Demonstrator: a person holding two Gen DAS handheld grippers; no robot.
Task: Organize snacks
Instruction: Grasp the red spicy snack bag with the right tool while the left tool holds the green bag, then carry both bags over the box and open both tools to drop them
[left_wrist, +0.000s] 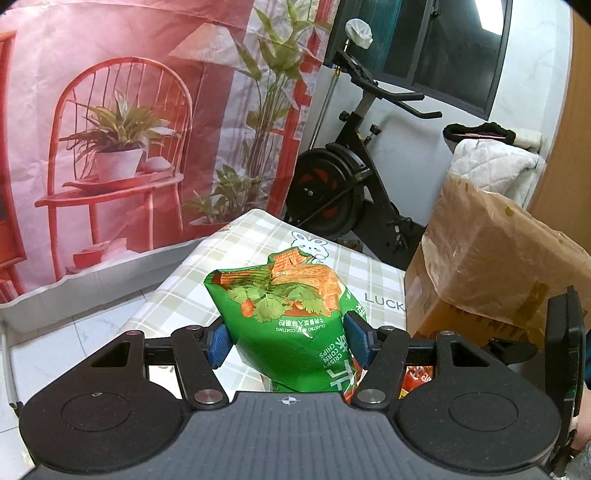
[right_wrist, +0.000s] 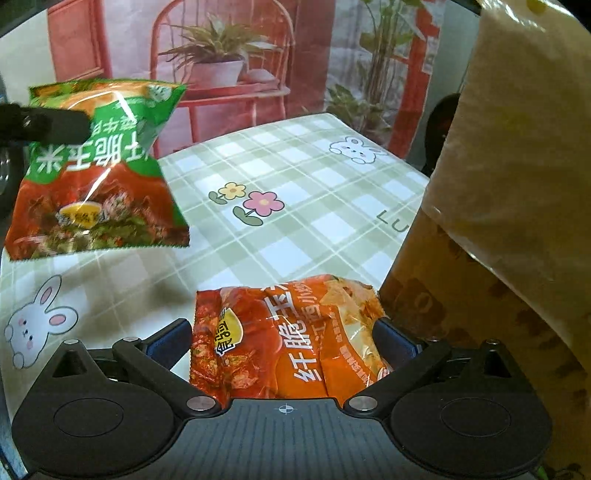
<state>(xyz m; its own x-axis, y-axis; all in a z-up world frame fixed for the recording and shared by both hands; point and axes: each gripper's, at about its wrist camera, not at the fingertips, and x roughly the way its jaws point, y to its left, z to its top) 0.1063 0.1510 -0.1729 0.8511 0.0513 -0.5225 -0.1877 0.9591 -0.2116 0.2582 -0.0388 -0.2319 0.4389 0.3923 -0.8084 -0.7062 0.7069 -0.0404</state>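
Snacks: a green chip bag (left_wrist: 291, 321) hangs above the checked bench (left_wrist: 192, 291), pinched by the left gripper (left_wrist: 290, 339).
Orange bag (right_wrist: 288, 339): lying on the bench beside a brown cardboard box (right_wrist: 480, 314).
Right gripper (right_wrist: 284, 343): jaws spread wide either side of the orange bag, pads apart from it.

The left gripper (left_wrist: 288, 341) clamped a green chip bag (left_wrist: 291, 317) above the checked tablecloth (left_wrist: 184, 295); a brown cardboard box (left_wrist: 491, 266) stood right.
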